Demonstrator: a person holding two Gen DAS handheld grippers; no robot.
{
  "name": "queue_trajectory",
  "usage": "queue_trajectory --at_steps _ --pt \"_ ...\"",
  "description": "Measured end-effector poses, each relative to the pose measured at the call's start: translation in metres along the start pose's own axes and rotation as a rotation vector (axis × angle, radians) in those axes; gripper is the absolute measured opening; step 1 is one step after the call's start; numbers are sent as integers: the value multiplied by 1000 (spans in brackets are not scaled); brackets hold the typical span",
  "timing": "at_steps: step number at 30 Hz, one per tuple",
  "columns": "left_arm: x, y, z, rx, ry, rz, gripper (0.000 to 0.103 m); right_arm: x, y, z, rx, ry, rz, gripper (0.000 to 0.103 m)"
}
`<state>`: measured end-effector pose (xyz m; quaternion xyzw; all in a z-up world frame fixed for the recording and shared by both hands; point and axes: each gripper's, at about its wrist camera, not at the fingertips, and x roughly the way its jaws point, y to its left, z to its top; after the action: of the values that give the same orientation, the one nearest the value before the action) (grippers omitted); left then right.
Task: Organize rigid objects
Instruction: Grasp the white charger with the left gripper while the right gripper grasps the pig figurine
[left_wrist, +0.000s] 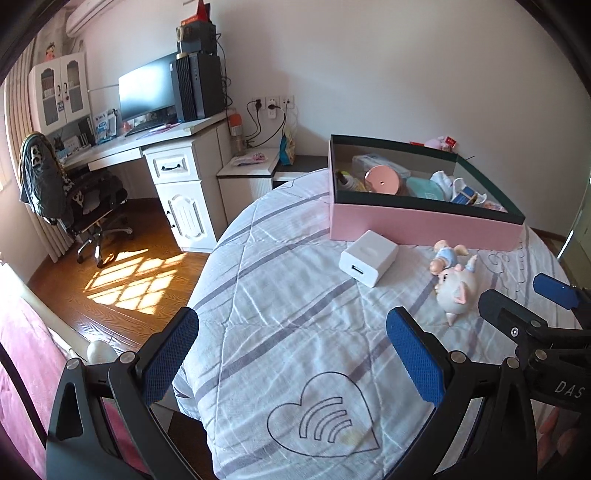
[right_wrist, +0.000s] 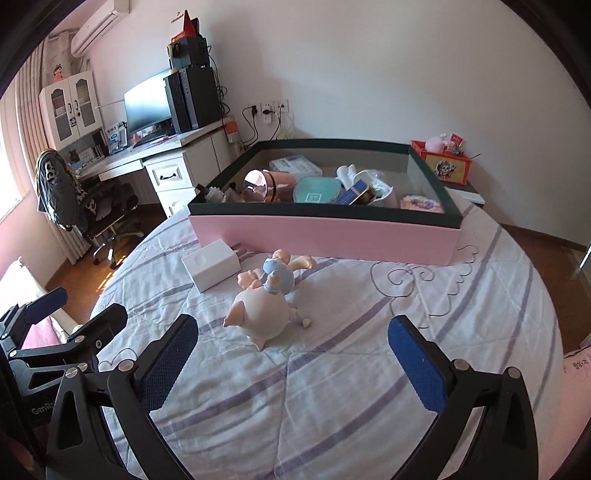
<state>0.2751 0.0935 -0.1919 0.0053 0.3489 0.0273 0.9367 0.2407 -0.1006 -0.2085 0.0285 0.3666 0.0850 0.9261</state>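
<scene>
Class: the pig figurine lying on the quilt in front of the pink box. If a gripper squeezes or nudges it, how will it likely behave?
The pig figurine looks hard and glossy, so probably rigid and somewhat slippery. Its round head may roll on the soft quilt. Thin ears and limbs look breakable.

Loose items and storage box on quilt

White charger block (right_wrist: 211, 264) and pig figurine (right_wrist: 266, 305), lying on its side, sit centre frame, just before the open pink box (right_wrist: 325, 230) holding assorted items.
</scene>
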Motion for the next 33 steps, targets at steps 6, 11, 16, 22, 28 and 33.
queue_trajectory --at_steps 6,11,16,22,28,33 --pt "36 11 9 -1 42 23 103 50 8 12 -6 93 -4 103" --pt "54 -1 17 26 66 -23 103 69 0 13 -4 149 0 77" --pt "68 -30 28 80 86 -109 103 56 -14 12 -54 135 35 49" --pt "103 -62 41 143 171 -168 103 42 -36 4 -58 120 -8 42" --pt "116 -86 47 217 188 -182 76 52 -46 6 -33 134 3 42" --pt "110 -96 46 263 162 -179 60 64 -48 16 -35 142 18 46"
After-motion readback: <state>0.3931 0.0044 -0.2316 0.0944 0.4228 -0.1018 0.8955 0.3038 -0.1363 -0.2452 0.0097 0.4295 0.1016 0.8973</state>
